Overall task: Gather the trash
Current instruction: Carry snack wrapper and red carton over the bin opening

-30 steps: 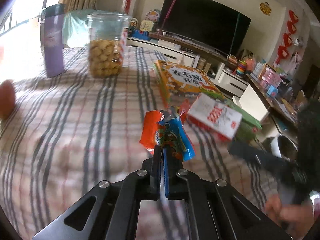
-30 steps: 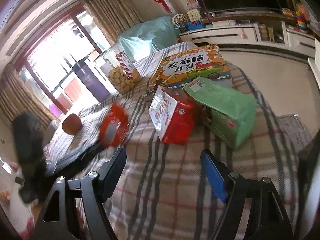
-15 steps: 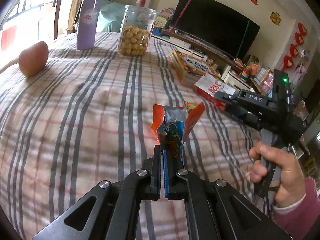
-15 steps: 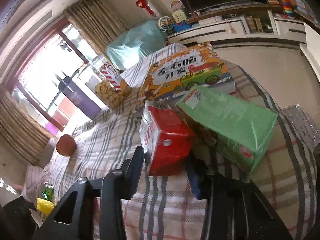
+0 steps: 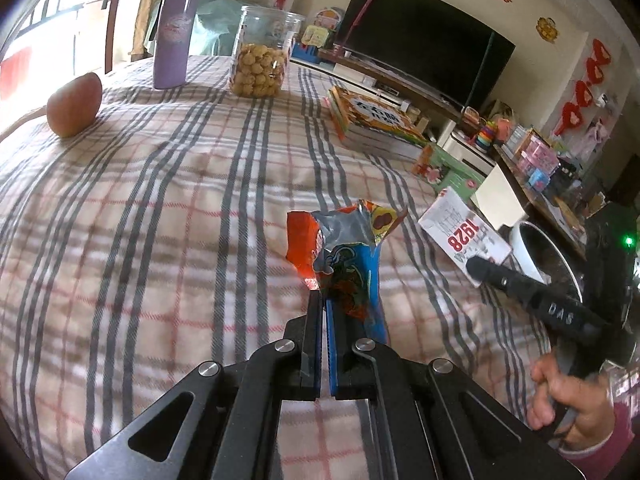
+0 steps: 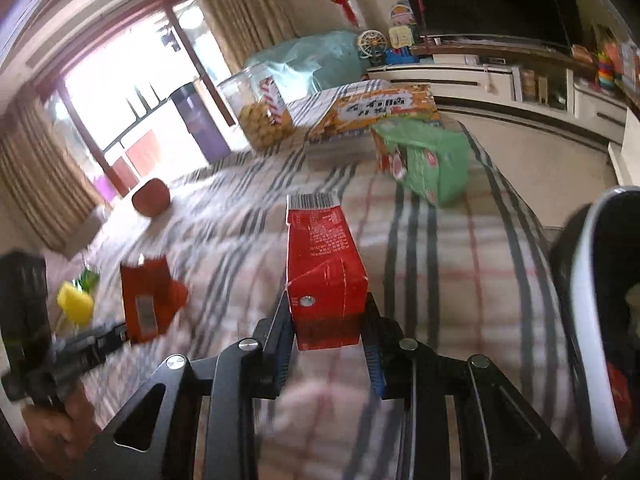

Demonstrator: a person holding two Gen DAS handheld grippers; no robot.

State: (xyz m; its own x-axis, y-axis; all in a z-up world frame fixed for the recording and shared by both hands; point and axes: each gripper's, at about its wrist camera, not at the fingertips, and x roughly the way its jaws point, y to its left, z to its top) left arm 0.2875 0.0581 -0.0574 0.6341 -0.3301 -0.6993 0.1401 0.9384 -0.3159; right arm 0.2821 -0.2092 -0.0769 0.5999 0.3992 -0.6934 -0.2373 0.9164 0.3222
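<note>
A: Left gripper [image 5: 325, 308], fingers pressed together on a crumpled orange-and-blue foil snack wrapper [image 5: 344, 256]; wrapper carried clear of the plaid-clothed worktop [image 5: 160, 200], as in the earlier views.

B: Right gripper [image 6: 326, 320]: a second ago wide apart with nothing between the fingers; now closing on a red cardboard carton with a white barcode end [image 6: 324, 264]. Pads against both side walls near the carton's lower end, barcode end pointing away from the camera.

A: Meaning for the task: second piece of trash now secured, or nearly so; both pieces presumably ready for the bin.

B: Likely bin: white-rimmed round container [image 6: 592, 288] just past the worktop's right edge, close beside the right gripper. Same rim in the left wrist view [image 5: 532, 248], behind the carton's white "1928" face [image 5: 464, 236].

A: Remaining on the worktop: green carton [image 6: 432, 164] beyond the red one, well apart from both sets of fingers; whether trash or not, impossible to tell.

B: Apparently not trash: orange illustrated book [image 5: 376, 120], clear jar of round snacks [image 5: 262, 56], purple tumbler [image 5: 174, 36], reddish fruit [image 5: 74, 104].
</note>
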